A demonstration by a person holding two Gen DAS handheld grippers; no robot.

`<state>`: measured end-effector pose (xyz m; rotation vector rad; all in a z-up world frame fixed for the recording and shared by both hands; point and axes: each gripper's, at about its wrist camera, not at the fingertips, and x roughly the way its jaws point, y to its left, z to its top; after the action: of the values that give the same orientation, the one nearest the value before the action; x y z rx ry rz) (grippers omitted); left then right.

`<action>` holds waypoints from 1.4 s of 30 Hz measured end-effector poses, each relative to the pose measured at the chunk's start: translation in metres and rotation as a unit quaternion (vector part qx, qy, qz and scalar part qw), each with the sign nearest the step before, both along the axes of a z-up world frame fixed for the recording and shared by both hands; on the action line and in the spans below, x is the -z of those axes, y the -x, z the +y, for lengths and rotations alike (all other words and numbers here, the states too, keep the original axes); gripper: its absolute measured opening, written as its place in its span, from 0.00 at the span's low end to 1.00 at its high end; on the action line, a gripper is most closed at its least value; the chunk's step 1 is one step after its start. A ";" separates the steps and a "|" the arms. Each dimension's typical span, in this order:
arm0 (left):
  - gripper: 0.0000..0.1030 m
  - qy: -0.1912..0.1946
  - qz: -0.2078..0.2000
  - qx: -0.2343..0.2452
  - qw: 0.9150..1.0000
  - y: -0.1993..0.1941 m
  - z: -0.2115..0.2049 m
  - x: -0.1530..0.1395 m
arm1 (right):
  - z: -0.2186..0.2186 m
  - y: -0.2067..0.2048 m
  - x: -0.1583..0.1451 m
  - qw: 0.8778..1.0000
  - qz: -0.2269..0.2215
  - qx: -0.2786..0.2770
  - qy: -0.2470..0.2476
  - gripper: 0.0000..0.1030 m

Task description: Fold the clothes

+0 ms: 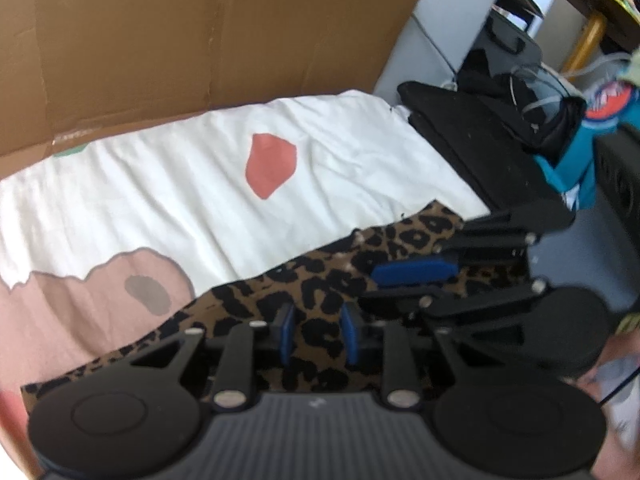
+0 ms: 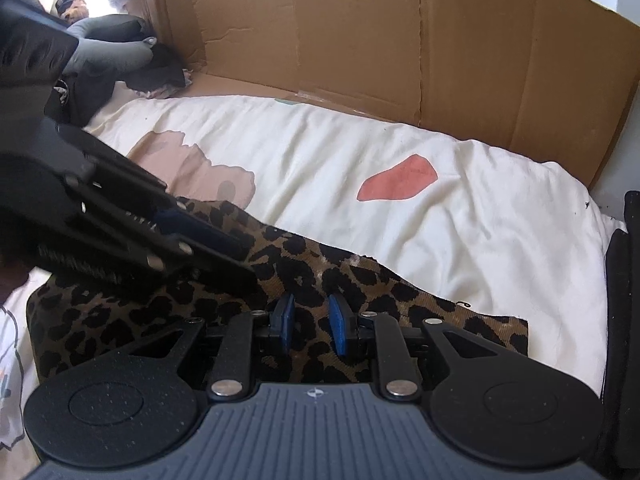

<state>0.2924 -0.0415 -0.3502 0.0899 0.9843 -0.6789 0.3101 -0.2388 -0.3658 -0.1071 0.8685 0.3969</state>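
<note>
A leopard-print garment lies flat on a white bedsheet that has pink and red patches. My left gripper hovers low over the garment, open, with the print showing between its blue pads. It enters the right wrist view from the left. My right gripper is also open just above the cloth, close beside the left one. In the left wrist view it reaches in from the right. Neither gripper holds fabric.
A cardboard sheet stands along the far side of the bed. Black bags and clothes and a teal item lie past the bed's right end. Dark and grey clothes are piled at the far left.
</note>
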 end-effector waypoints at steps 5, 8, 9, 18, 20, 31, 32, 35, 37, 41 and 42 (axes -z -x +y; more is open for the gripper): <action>0.29 0.008 0.012 0.003 1.000 -0.004 0.005 0.005 | 0.000 0.009 -0.008 1.000 0.001 0.000 0.000 0.26; 0.29 0.006 0.011 0.009 1.000 -0.004 0.006 0.005 | -0.002 0.022 -0.012 1.000 -0.004 -0.002 -0.008 0.27; 0.29 0.005 0.010 0.009 1.000 -0.004 0.006 0.005 | -0.002 0.027 -0.011 1.000 -0.004 -0.003 -0.007 0.28; 0.29 -0.004 0.003 0.023 1.000 -0.003 0.005 0.005 | -0.008 0.065 -0.002 1.000 -0.012 -0.014 0.010 0.42; 0.29 -0.005 0.003 0.025 1.000 -0.004 0.004 0.005 | -0.013 0.071 -0.001 1.000 -0.015 -0.015 0.018 0.42; 0.30 -0.006 0.008 0.030 0.999 -0.008 0.004 0.005 | -0.049 0.093 0.008 0.999 -0.010 0.027 0.028 0.45; 0.30 -0.006 0.009 0.030 0.999 -0.008 0.004 0.005 | -0.049 0.094 0.008 0.999 -0.011 0.025 0.031 0.45; 0.30 -0.009 0.010 0.030 0.999 -0.008 0.002 0.005 | -0.052 0.096 0.007 0.999 -0.008 0.022 0.037 0.44; 0.30 -0.010 0.011 0.026 1.000 -0.007 0.002 0.005 | -0.054 0.097 0.005 0.999 -0.006 0.022 0.041 0.44; 0.30 -0.012 0.010 0.022 1.000 -0.006 0.001 0.005 | -0.058 0.100 -0.006 0.998 -0.007 0.039 0.040 0.44; 0.30 -0.013 0.010 0.021 1.000 -0.006 0.001 0.005 | -0.058 0.102 -0.010 0.998 -0.009 0.044 0.031 0.44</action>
<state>0.2983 -0.0404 -0.3550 0.1272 1.0126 -0.7075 0.2083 -0.2964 -0.3554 -0.1293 0.8648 0.2856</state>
